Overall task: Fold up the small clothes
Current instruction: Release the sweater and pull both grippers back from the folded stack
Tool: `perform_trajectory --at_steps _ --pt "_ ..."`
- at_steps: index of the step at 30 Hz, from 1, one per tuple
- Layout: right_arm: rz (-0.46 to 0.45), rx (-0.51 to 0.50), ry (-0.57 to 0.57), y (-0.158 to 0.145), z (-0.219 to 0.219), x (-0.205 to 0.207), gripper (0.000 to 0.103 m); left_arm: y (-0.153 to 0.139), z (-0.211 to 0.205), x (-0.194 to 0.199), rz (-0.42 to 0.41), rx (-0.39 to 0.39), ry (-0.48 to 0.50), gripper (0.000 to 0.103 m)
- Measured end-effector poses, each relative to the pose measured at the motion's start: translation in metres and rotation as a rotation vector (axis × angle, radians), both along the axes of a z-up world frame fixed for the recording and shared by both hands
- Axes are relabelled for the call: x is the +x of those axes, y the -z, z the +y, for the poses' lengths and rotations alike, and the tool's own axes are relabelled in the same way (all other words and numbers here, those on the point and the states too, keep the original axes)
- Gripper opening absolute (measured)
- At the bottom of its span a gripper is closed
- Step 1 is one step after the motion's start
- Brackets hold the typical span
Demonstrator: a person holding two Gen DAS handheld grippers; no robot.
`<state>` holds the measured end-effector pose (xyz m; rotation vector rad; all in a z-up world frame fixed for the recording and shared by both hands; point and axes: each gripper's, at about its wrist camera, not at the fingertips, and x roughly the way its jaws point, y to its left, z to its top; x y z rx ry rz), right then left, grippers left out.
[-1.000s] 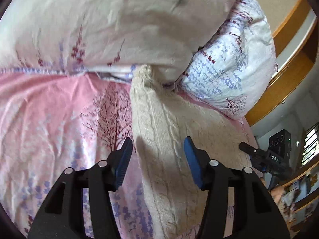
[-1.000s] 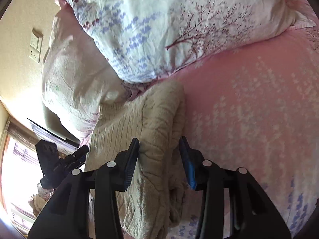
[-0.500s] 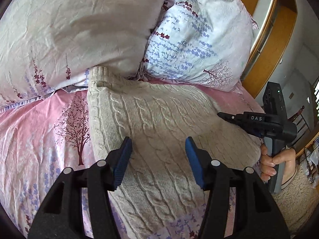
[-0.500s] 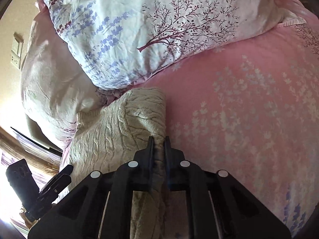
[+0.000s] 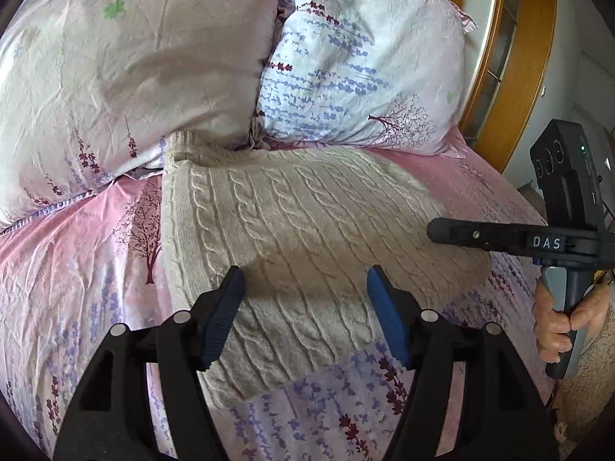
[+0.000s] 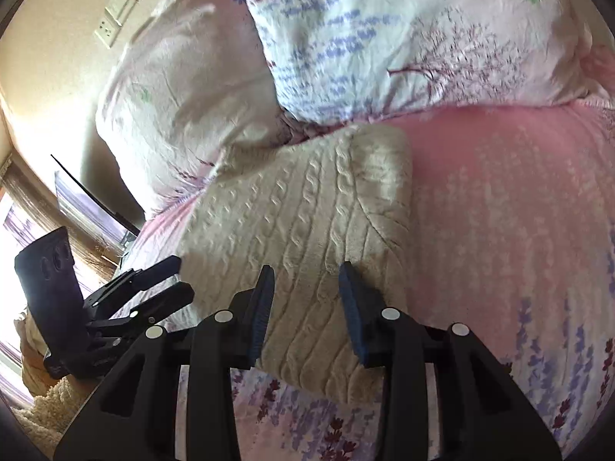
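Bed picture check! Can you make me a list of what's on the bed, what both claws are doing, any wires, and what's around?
Surface: pink flowery bedsheet.
Job's things: cream cable-knit sweater, folded, lying flat.
Clutter: two flowery pillows at the sweater's far end.
Grippers: left claw open, empty; right claw open, empty.
Cables: nothing seen.
Surroundings: wooden frame; wall socket; window.

Bright daylight, window glare, right view blurred, fisheye-warped edges.

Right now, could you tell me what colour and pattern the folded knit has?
Cream cable-knit sweater, clearest in the left wrist view.
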<state>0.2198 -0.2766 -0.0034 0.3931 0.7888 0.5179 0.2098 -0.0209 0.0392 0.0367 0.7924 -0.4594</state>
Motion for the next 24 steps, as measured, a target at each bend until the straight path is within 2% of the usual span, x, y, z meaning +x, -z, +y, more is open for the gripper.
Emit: perform_trajectory --at_steps 3,6,8,10,12,14,17,21,24 --pt "0.008 0.039 0.021 0.001 -0.004 -0.001 0.037 0.001 0.0 0.0 -0.003 -0.015 -0.013 0.068" --pt "-0.042 -0.038 0.057 -0.011 -0.003 -0.02 0.043 -0.008 0.009 -0.011 -0.013 -0.045 -0.027 0.068" --pt "-0.091 -0.106 0.087 -0.019 0.003 -0.032 0.064 -0.011 0.017 -0.02 -0.025 -0.028 -0.057 0.073" --pt "-0.129 -0.149 0.111 -0.022 0.006 -0.046 0.078 -0.01 0.027 -0.029 -0.024 -0.025 -0.087 0.074" --pt "-0.155 -0.188 0.123 -0.023 0.008 -0.061 0.084 -0.006 0.035 -0.037 -0.012 -0.008 -0.119 0.077" --pt "-0.165 -0.234 0.154 -0.021 0.014 -0.071 0.1 -0.002 0.041 -0.045 -0.009 0.033 -0.161 0.083" --pt "-0.179 -0.279 0.184 -0.017 0.019 -0.084 0.102 0.006 0.046 -0.056 -0.011 0.093 -0.214 0.089" --pt "-0.113 -0.349 0.224 -0.004 0.03 -0.085 0.102 0.017 0.048 -0.065 0.009 0.14 -0.266 0.093" --pt "-0.087 -0.358 0.221 0.005 0.037 -0.083 0.102 0.023 0.046 -0.066 0.011 0.188 -0.293 0.096"
